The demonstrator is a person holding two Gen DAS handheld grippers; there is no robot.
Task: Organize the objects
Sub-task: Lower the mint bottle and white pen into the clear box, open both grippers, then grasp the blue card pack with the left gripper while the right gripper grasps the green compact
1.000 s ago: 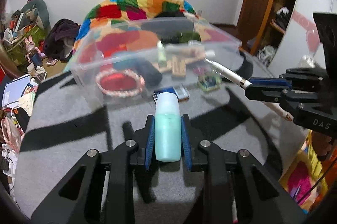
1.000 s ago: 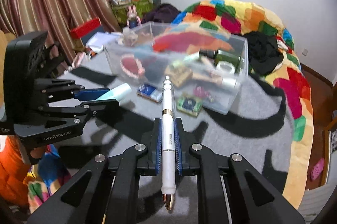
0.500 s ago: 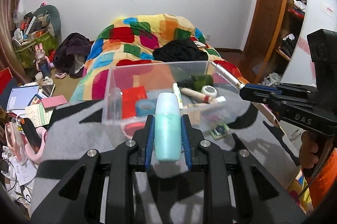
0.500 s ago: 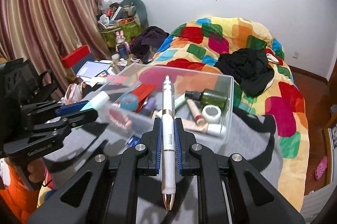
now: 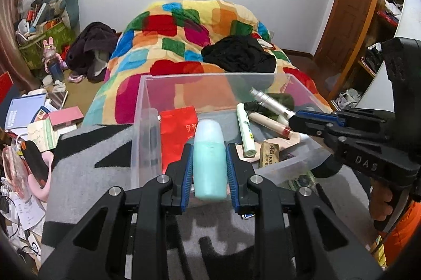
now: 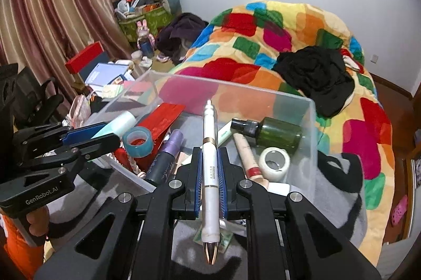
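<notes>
My left gripper (image 5: 209, 161) is shut on a pale teal bottle (image 5: 209, 161) and holds it over the near wall of the clear plastic bin (image 5: 147, 127). The left gripper also shows in the right wrist view (image 6: 89, 136). My right gripper (image 6: 209, 161) is shut on a white pen (image 6: 209, 174), held over the bin's near edge (image 6: 313, 122). The right gripper also shows in the left wrist view (image 5: 310, 119), above the bin's right side. The bin holds a red packet (image 5: 179, 132), a green bottle (image 6: 276, 134), tape rolls (image 6: 138, 142) and tubes.
The bin stands on a grey and black mat (image 5: 79, 169). Behind it lies a bed with a patchwork quilt (image 5: 184, 43) and black clothes (image 5: 239, 56). Books and clutter (image 5: 34, 117) cover the floor at left. A small card (image 6: 226, 240) lies on the mat under the pen.
Both grippers have risen and moved forward with their objects, from in front of the bin to over its near edge. The bin's inside now shows from above.
</notes>
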